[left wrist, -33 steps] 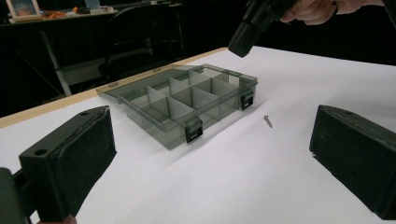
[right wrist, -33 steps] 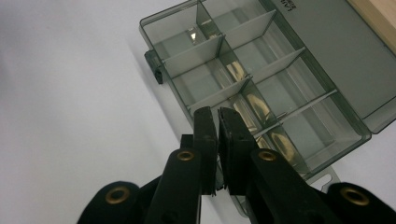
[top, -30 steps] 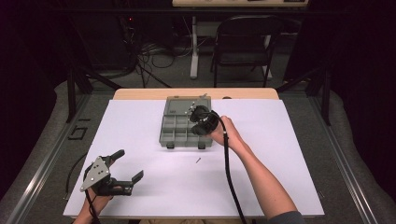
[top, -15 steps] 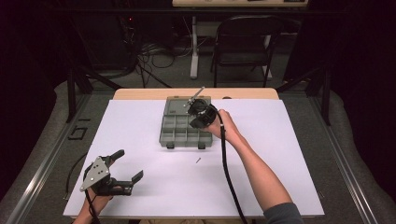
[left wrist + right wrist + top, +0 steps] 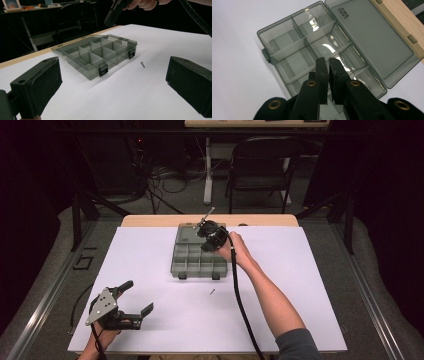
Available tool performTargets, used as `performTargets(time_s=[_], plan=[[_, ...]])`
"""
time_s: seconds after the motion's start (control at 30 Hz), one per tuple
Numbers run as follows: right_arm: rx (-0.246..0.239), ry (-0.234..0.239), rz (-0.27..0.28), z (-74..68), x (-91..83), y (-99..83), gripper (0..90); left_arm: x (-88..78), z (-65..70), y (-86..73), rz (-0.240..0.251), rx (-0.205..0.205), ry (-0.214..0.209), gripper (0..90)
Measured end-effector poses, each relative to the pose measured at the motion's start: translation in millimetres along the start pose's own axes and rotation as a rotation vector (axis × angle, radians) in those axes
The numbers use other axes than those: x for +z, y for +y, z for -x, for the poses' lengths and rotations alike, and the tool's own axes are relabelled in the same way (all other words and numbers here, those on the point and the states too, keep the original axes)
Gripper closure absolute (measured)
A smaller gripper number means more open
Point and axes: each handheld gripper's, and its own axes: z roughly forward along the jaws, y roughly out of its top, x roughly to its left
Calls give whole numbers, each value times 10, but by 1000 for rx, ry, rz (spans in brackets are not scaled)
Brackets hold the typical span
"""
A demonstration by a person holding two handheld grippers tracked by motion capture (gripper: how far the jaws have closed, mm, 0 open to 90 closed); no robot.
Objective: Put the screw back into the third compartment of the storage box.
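Near the front left corner of the bench (image 5: 150, 250), the left gripper (image 5: 131, 301) lies low over the white surface, its jaws spread wide with nothing between them; bare white sheet runs ahead of it toward the middle. Further right, a small screw (image 5: 212, 292) lies alone on the sheet, just in front of the organizer box (image 5: 192, 262) and apart from it. That smoky grey box sits toward the middle of the back edge, its lid (image 5: 372, 37) folded flat open and reaching close to the wooden back rim; the compartments look bare, though glare hides some of the floor. Above the box's back right part hangs the right gripper (image 5: 205, 227), jaws nearly together, whether on something I cannot tell. Right of it, open sheet stretches to the right edge.
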Motion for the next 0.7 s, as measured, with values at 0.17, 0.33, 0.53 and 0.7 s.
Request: performTargets(time_s=[0.17,0.33,0.53,0.7], plan=[[19,-5,-2,35,101,41,863,0,0,0,0,0,0,0],[31,-21,-27,87,228,80,862,-3,-4,0,1,-2,0,0],[77,-36,-30,159,417,76,838,-6,-9,1,1,1,0,0],[96,-28,-19,202,464,44,670,-12,-13,1,-1,0,0,0]])
